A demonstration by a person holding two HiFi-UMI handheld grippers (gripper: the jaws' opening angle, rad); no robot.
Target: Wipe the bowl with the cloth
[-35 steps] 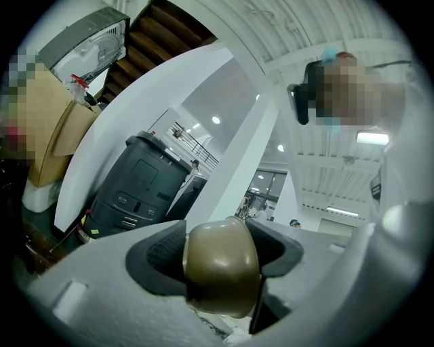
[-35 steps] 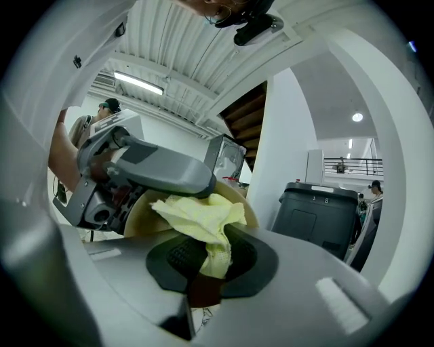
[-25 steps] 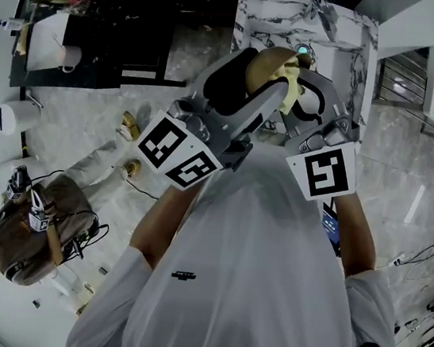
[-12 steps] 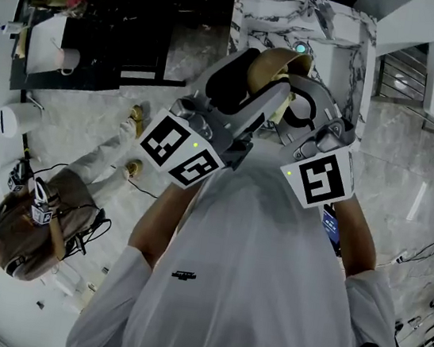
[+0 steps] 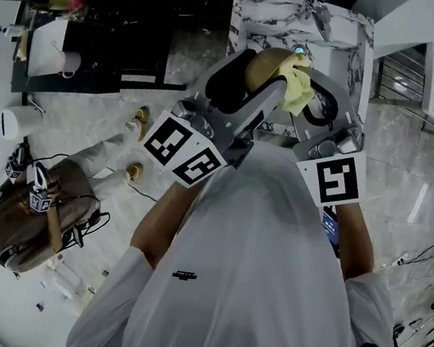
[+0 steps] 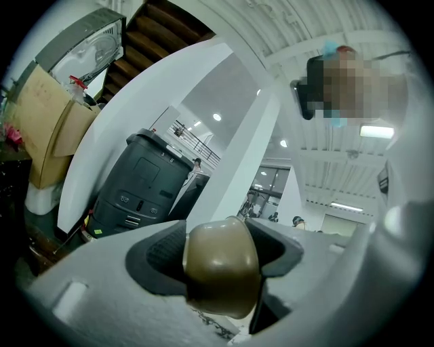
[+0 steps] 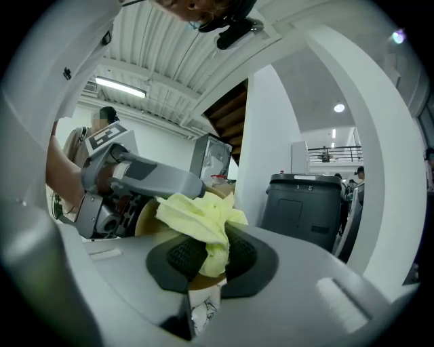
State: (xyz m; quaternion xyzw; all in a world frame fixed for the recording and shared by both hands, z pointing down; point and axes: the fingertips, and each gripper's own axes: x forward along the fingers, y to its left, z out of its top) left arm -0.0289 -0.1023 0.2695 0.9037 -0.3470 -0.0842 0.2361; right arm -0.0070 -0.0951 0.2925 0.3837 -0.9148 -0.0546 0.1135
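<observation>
A brown bowl [image 5: 264, 67] is held up in the air, its rim clamped in my left gripper [image 5: 271, 88]. Seen along the left gripper's jaws, the bowl's rim [image 6: 220, 268] fills the gap between the two dark pads. My right gripper [image 5: 302, 92] is shut on a pale yellow cloth [image 5: 295, 87], which presses against the bowl's right side. In the right gripper view the cloth [image 7: 199, 220] bunches out above the pads, with the bowl [image 7: 146, 218] and the left gripper [image 7: 129, 179] just behind it to the left.
Below the bowl stands a marble-patterned counter with a sink [image 5: 301, 28]. A dark shelf unit [image 5: 99, 40] stands at the left. A person [image 5: 39, 216] sits on the floor at lower left. Cables [image 5: 432, 239] lie on the floor at the right.
The right gripper has swept the cloth back up the bowl's right side after dipping lower half a second ago. The left gripper and bowl have barely moved.
</observation>
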